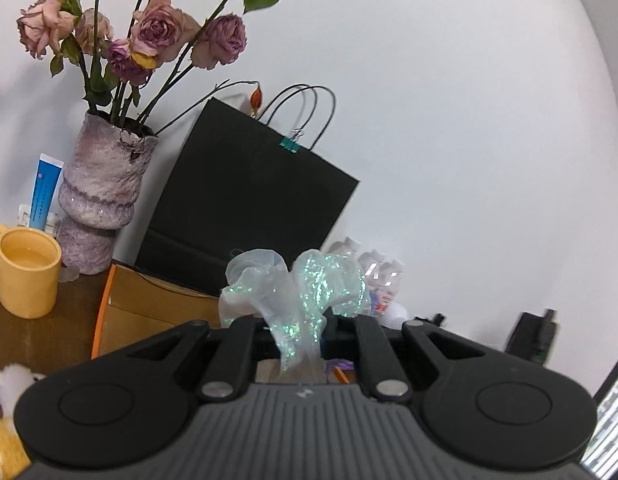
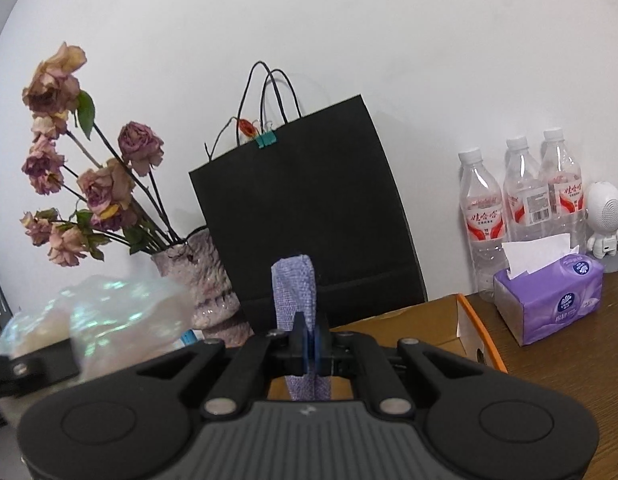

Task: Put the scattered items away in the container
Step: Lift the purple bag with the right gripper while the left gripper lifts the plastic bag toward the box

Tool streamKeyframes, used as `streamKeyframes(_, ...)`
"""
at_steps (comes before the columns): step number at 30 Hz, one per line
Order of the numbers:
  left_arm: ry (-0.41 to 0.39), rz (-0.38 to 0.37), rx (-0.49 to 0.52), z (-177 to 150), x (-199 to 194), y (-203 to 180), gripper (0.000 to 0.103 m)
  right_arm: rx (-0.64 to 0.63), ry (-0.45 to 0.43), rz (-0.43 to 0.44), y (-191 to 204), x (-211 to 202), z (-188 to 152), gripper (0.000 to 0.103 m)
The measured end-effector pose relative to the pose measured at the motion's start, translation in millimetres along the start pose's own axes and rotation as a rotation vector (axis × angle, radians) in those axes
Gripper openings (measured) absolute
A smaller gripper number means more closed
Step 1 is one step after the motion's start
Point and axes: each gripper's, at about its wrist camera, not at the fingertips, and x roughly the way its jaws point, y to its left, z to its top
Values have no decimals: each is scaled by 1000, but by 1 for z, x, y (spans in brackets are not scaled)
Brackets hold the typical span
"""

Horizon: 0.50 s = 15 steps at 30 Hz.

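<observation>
Left gripper pinches a glittery organza bow, right gripper clamps a lilac knitted strip; either limp piece might snag the cardboard box rim on release

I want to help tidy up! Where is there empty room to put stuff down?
The cardboard box looks bare inside, in front of the black bag. There's bare table below the tissue pack too. The back is crowded: bottles, vase, yellow mug.
</observation>
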Motion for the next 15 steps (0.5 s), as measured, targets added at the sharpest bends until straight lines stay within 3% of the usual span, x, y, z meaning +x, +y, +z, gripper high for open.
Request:
streamKeyframes(7, 3, -18, 7, -7, -26, -17, 11, 5, -14, 13, 4, -18, -1, 2)
streamKeyframes(10, 24, 46, 11, -8, -21, -18, 11, 16, -22, 13, 3, -28, -1, 2)
streamKeyframes(13, 40, 11, -12, -13, -25, -19, 11, 21, -28, 15, 2, -37, -2, 2)
streamKeyframes(15, 39, 31, -3, -15, -25, -21, 11, 22, -32, 9, 2, -41, -2, 2)
